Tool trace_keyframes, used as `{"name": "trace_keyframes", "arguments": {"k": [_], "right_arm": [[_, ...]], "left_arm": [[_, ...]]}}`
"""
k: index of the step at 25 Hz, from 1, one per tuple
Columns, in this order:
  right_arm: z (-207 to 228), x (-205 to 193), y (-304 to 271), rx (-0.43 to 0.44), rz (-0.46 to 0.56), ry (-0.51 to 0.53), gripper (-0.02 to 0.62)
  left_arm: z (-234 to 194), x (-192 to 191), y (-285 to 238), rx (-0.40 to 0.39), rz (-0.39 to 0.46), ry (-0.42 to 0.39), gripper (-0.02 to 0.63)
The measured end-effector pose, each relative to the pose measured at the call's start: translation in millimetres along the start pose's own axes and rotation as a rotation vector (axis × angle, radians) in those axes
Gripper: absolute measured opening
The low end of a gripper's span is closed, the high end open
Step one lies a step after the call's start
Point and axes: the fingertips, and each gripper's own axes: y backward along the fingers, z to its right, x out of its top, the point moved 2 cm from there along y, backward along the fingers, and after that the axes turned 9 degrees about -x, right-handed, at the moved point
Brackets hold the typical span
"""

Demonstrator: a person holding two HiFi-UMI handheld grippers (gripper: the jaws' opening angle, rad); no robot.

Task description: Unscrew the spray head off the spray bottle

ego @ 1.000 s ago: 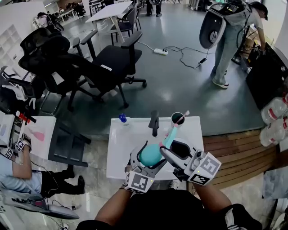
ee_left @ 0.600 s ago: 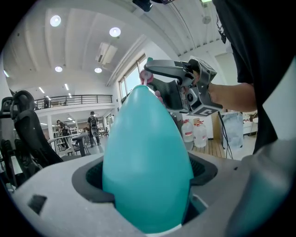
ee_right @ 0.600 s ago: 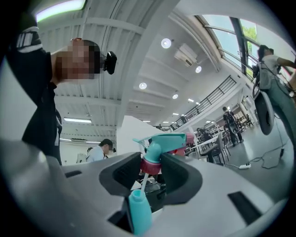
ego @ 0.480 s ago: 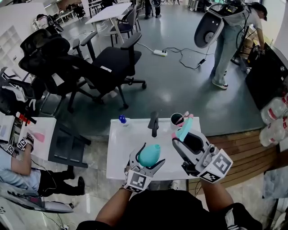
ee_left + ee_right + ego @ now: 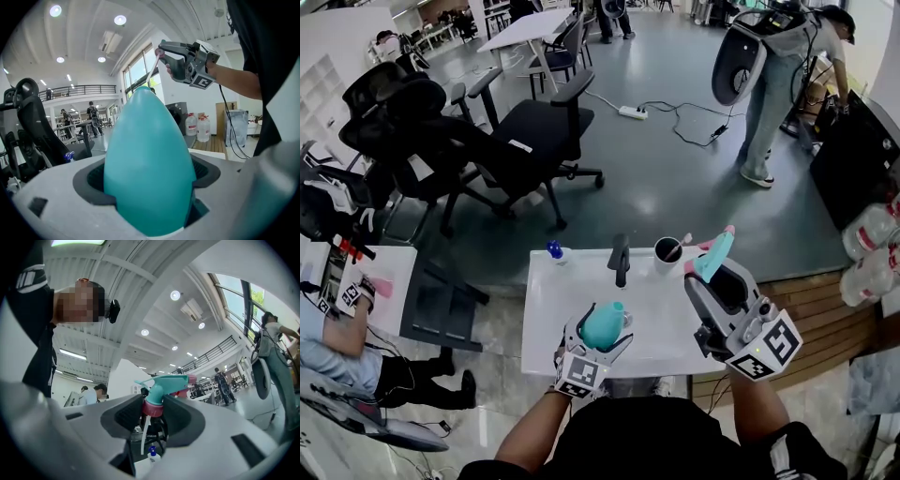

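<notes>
- Floor (image 5: 675, 187): grey and bare beyond the worktop's far edge. A cable and power strip (image 5: 633, 112) lie well away.
- Chairs (image 5: 525, 122): a cluster of black office chairs stands far left, well apart from the worktop.
- Worktop (image 5: 553, 309): white and rectangular. The left half and near right corner are bare. A dark side table (image 5: 441, 300) stands just beside its left edge, and wooden boards (image 5: 787, 309) run along its right edge.
- Standing person (image 5: 769, 84): far right and well apart, carrying a chair part.
- Jugs (image 5: 872, 230): stacked at the right margin, beyond the boards.
- Right gripper (image 5: 715, 272): raised over the worktop's far right corner. Its jaws are clamped on the spray head's pink collar.
- Left gripper (image 5: 600, 336): over the middle of the worktop's near half. Its jaws are closed on the bottle's body.
- Bottle (image 5: 603, 322): teal and egg-shaped, with the neck pointing away from the person and no head on it.
- Spray head (image 5: 161, 385): teal, fully apart from the bottle, up and to its right. Its white dip tube (image 5: 144, 427) hangs free below the collar.
- Black post (image 5: 620, 258): upright at the far edge, directly beyond the bottle.
- Cup (image 5: 667, 251): at the far edge, between the post and the spray head, with a stick in it.
- Small blue-capped bottle (image 5: 555, 249): at the far edge, left of the post.
</notes>
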Motion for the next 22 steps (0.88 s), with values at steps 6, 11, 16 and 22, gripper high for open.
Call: {"name": "trace_keyframes", "arguments": {"k": [6, 11, 16, 22], "right_arm": [[7, -20, 2, -0.031, -0.065, 0.054, 0.143], [6, -46, 1, -0.035, -0.130, 0.093, 0.142], [0, -75, 3, -0.042, -0.196, 0.140, 0.141], [-10, -114, 3, -0.039, -0.261, 0.127, 0.143]], "left_arm": [[-19, 18, 7, 0.055, 0.048, 0.030, 0.466], [-41, 44, 18, 0.122, 0.124, 0.057, 0.466], [-50, 62, 27, 0.144, 0.160, 0.041, 0.466], [-59, 73, 39, 0.181, 0.193, 0.046, 0.466]]}}
